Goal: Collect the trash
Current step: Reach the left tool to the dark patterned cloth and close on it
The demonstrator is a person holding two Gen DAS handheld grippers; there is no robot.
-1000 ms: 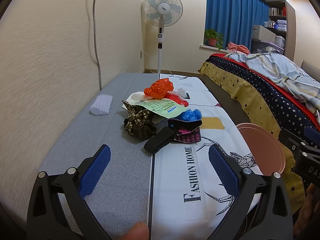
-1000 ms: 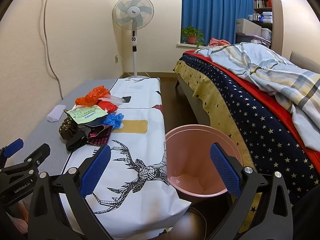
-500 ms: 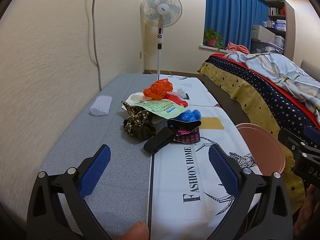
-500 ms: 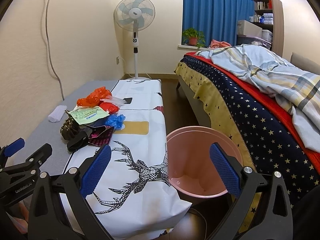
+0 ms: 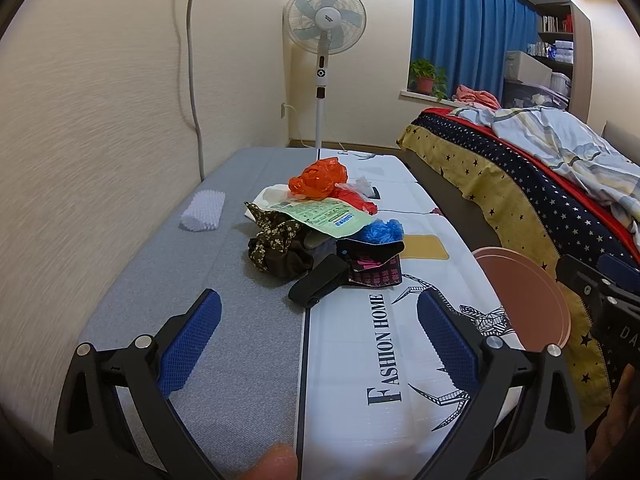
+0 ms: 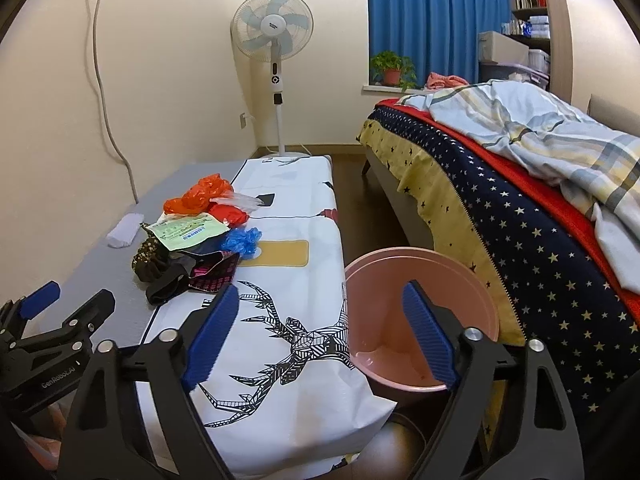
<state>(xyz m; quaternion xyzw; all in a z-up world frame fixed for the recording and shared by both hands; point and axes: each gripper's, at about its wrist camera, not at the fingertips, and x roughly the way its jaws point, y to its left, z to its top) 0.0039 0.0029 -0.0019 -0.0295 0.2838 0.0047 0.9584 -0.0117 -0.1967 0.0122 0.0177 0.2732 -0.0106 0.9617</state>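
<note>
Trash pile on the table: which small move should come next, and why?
Probably move the left gripper forward to the black strap, the nearest piece of the pile. Both grippers are empty, the right gripper has just been closing on nothing, and the pink bin waits beside the table.

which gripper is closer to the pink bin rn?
Right. The right gripper hangs beside the pink bin, one finger across its mouth, jaws open, just narrowing, empty. The left gripper sits over the table, farther away.
</note>
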